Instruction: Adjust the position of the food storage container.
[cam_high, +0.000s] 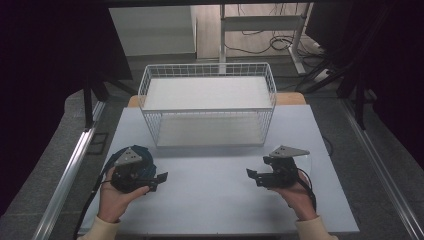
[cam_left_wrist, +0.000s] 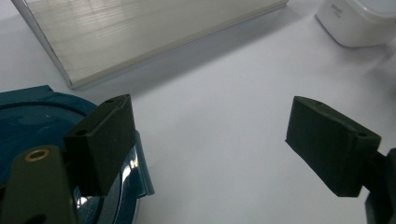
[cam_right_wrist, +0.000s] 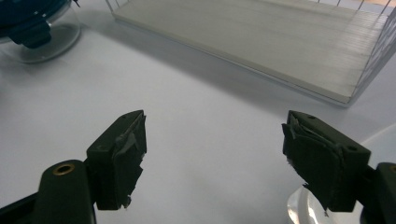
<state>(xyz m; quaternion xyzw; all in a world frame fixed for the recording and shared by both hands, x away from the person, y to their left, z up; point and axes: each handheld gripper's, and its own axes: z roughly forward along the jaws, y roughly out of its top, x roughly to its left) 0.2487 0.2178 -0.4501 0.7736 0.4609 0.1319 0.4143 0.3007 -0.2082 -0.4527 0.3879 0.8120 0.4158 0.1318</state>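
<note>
Jaws wide and empty on both the left gripper (cam_high: 159, 180) and right gripper (cam_high: 251, 176) — teal lidded bowl (cam_left_wrist: 28, 116) beside the left jaw, wire basket (cam_high: 207, 70) beyond, nothing yet grasped or moved.

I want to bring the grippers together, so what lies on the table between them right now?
Nothing: in the high view the stretch of table between the left gripper and the right gripper is bare.

Two grippers (cam_high: 161, 180) (cam_high: 251, 175), one wire rack (cam_high: 207, 107), one blue lid (cam_left_wrist: 28, 116), one table (cam_high: 210, 200)
</note>
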